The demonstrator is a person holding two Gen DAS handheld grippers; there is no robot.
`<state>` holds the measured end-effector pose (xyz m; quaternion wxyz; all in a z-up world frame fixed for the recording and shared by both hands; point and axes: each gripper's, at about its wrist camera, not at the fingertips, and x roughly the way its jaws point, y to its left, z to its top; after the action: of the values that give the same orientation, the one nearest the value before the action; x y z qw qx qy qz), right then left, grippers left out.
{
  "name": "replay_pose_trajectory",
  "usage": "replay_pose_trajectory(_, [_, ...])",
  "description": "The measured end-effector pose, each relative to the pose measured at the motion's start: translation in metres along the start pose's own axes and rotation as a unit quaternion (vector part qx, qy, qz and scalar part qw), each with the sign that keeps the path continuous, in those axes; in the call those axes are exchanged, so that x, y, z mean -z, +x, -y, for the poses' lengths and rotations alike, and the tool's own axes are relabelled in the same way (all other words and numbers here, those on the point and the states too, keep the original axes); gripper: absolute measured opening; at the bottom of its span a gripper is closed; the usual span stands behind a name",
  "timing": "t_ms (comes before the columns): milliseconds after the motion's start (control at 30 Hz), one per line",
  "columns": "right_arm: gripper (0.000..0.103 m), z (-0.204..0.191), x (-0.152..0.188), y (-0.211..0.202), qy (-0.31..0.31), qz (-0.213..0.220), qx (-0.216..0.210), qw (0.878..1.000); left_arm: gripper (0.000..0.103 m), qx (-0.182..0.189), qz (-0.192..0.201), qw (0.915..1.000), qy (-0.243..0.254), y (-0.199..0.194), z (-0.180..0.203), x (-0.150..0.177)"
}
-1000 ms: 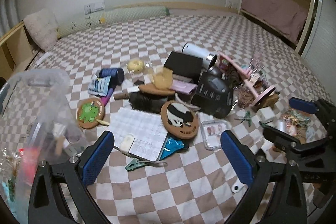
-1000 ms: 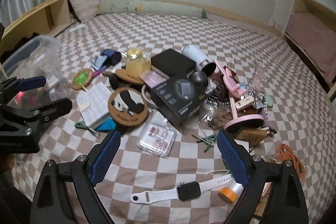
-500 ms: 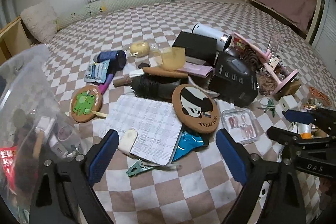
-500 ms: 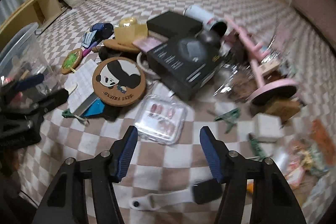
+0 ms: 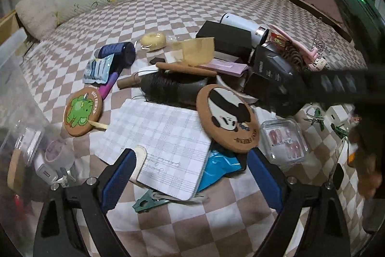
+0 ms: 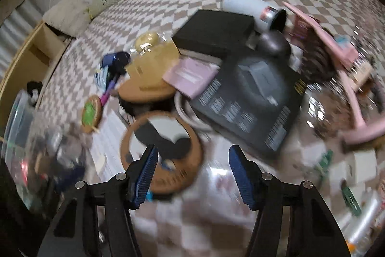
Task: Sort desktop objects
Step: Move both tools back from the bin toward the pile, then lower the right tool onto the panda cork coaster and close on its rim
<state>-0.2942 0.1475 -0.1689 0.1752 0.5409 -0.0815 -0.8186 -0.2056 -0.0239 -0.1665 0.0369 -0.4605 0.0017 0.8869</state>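
Both grippers hang over a clutter of small things spread on a checkered bed (image 5: 216,6). The left gripper (image 5: 190,175) has its jaws spread wide with nothing between them; under it lies a white checked notebook (image 5: 158,136), with a teal clip (image 5: 146,202) poking out just beyond the notebook's near edge and a blue packet (image 5: 221,165) tucked under its right corner.

Taking the panda coaster (image 5: 226,117) as the landmark: it rests tilted on the notebook's right edge. Left of it, past the notebook, lies a green frog coaster (image 5: 81,110). Just behind it sits a dark hairbrush (image 5: 173,86), and beyond that a black box (image 5: 226,37) and a white cylinder (image 5: 243,24). To its right is a large black carton (image 5: 274,74), and just beside its near right a clear case of false nails (image 5: 284,141). A clear plastic bin (image 5: 21,93) holding small items stands far left of it.

The right gripper (image 6: 192,175) also has its jaws spread, empty, held above the panda coaster (image 6: 161,151) and the blurred nail case; that view is smeared by motion. From the left view the right gripper's dark body (image 5: 341,86) crosses in front of the carton
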Motion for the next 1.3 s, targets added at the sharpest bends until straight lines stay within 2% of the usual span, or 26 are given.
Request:
replay_pose_trajectory(233, [0.062,-0.03,-0.03,0.041,-0.024,-0.009,-0.01,1.0,0.093,0.01,-0.007,0.9995,-0.031,0.003,-0.017,-0.002])
replay_pose_trajectory(367, [0.062,-0.034,-0.032,0.064,-0.031,-0.03,0.006,0.999,0.093,0.016,-0.01,0.9993,-0.032,0.003,-0.017,-0.002])
replay_pose_trajectory(500, [0.062,-0.035,-0.025,0.064,-0.051,-0.036,0.017,0.998,0.093,0.029,-0.016,0.9991,-0.026,0.004,-0.012,0.001])
replay_pose_trajectory(667, [0.062,-0.015,-0.009,0.051,-0.04,-0.06,0.011,0.997,0.093,0.044,-0.024,0.9985,-0.02,0.004,-0.005,0.004])
replay_pose_trajectory(733, [0.062,-0.005,0.006,0.05,-0.045,-0.082,0.033,0.995,0.093,0.05,-0.027,0.9982,-0.017,0.004,-0.002,0.005])
replay_pose_trajectory(967, [0.062,0.025,0.048,0.024,-0.042,-0.089,0.02,0.995,0.093,0.044,-0.029,0.9985,0.013,-0.005,0.015,0.014])
replay_pose_trajectory(1100, [0.062,0.046,0.069,0.01,-0.012,-0.094,-0.013,0.995,0.093,0.04,-0.025,0.9988,0.012,-0.014,0.014,0.017])
replay_pose_trajectory(1300, [0.062,0.042,0.104,-0.008,-0.048,-0.099,-0.008,0.994,0.093,0.035,-0.027,0.9989,0.012,-0.019,0.014,0.021])
